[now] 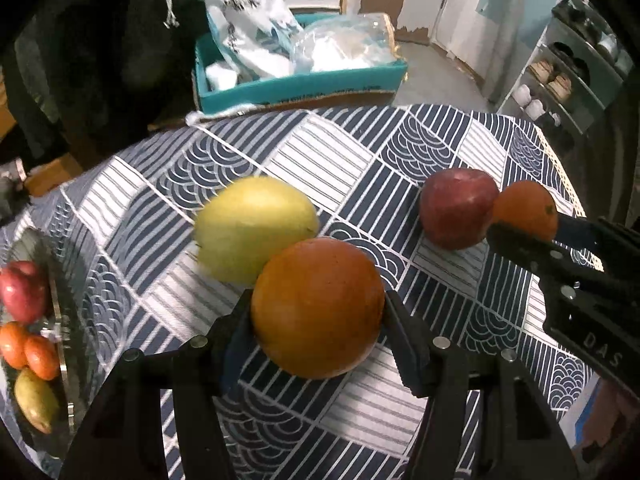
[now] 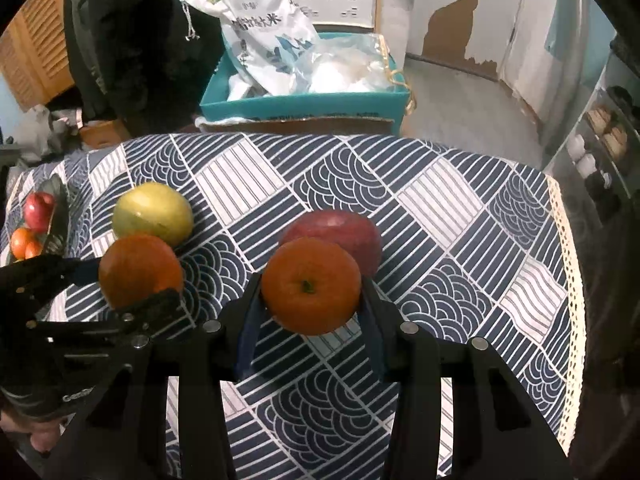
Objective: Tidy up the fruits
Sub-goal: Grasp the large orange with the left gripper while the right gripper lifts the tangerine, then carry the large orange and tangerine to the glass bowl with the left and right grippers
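Observation:
My left gripper (image 1: pixel 318 300) is shut on a large orange (image 1: pixel 318 308), held just in front of a yellow-green fruit (image 1: pixel 256 228) on the patterned tablecloth (image 1: pixel 360 152). My right gripper (image 2: pixel 312 284) is shut on a smaller orange (image 2: pixel 312 286), right in front of a red apple (image 2: pixel 340 232) that rests on the cloth. In the left wrist view the right gripper (image 1: pixel 528 228) sits at the right with its small orange (image 1: pixel 526 208) against the apple (image 1: pixel 456 208). In the right wrist view the left gripper (image 2: pixel 132 280) is at the left with the large orange (image 2: pixel 140 270).
A clear glass plate (image 1: pixel 60 320) at the table's left edge holds a red apple, two small oranges and a yellowish fruit. Behind the table stands a teal box (image 2: pixel 300 110) with bags. A lace table edge (image 2: pixel 568 280) runs along the right, with a shoe rack (image 1: pixel 560 80) beyond.

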